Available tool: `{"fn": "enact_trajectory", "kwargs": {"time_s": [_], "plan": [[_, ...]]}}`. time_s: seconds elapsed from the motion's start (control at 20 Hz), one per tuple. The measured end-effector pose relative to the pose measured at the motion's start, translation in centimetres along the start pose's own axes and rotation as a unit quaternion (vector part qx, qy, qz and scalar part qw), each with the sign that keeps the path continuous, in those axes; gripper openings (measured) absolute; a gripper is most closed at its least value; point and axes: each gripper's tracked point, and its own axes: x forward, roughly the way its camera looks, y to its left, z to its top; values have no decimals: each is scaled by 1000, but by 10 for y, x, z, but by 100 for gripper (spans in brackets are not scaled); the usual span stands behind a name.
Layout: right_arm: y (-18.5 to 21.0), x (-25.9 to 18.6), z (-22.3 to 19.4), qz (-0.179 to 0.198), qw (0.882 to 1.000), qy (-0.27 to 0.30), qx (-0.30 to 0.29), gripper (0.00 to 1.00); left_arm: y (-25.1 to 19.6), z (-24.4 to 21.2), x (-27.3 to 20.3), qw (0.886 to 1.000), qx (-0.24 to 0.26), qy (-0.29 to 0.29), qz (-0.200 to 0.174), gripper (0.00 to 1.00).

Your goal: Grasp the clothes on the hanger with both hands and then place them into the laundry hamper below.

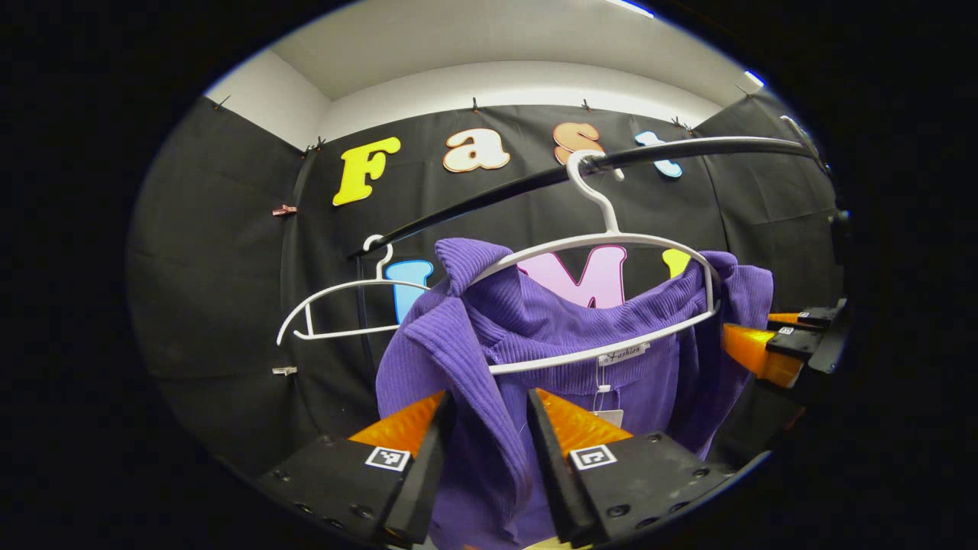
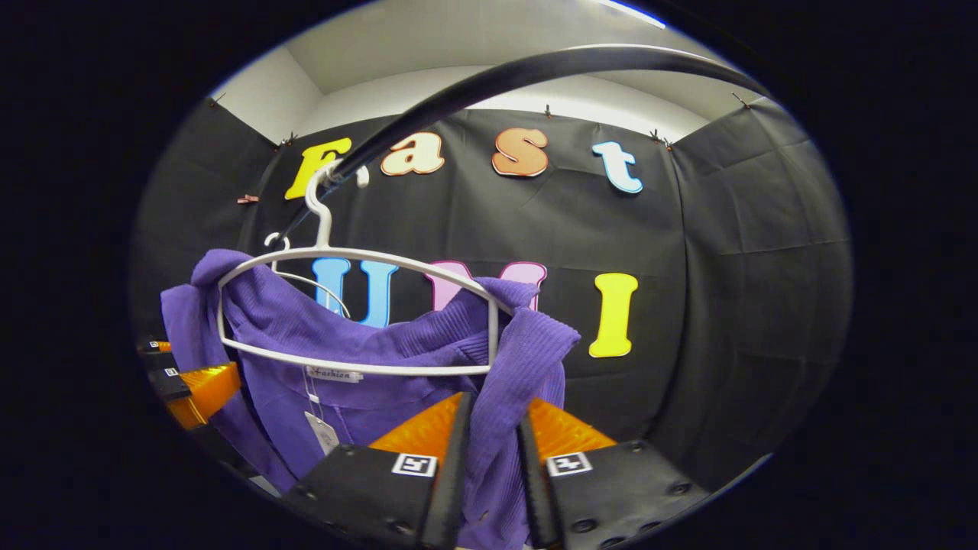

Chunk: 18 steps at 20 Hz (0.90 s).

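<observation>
Hanging on the white hanger [image 1: 611, 305] under the black rail [image 1: 581, 172], the purple sweater [image 1: 550, 336] has one shoulder inside each gripper, left gripper [image 1: 485, 451] and right gripper [image 2: 493, 451] both pinching cloth, hamper below.

I see even, fairly bright light from white ceiling strip lights [image 1: 630, 8], which glare at the top rim of both views. The black curved clothes rail [image 2: 535, 69] bows strongly with fisheye distortion. The purple ribbed knit garment [image 1: 565, 328] reads sharp, with soft shadow in its folds; edges darken.
</observation>
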Motion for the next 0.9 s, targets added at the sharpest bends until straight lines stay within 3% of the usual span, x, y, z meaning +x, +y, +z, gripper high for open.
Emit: {"fn": "enact_trajectory", "kwargs": {"time_s": [0.05, 0.1, 0.15, 0.2, 0.5, 0.75, 0.9], "plan": [[6, 1, 0, 14, 1000, 2, 6, 26, 3, 1, 5, 1000, -1, -2, 3, 58], [13, 2, 3, 27, 1000, -3, 14, 16, 9, 0, 5, 1000, -5, 0, 8, 41], [12, 5, -4, 26, 1000, 3, 11, 17, 11, -2, 8, 1000, -12, 5, 6, 25], [11, 4, -1, 25, 1000, 5, 14, 5, 8, -4, 10, 1000, -23, 10, -6, 8], [4, -8, 15, 21, 998, -34, -51, 5, 13, -5, 7, 999, -29, 26, -24, 5], [-35, -16, 58, -52, 980, -100, -164, 5, 24, 11, 2, 1000, 0, 20, -23, 2], [-58, -9, 70, -85, 974, -107, -181, 5, 36, 21, 3, 999, -10, 21, -22, 3]]}}
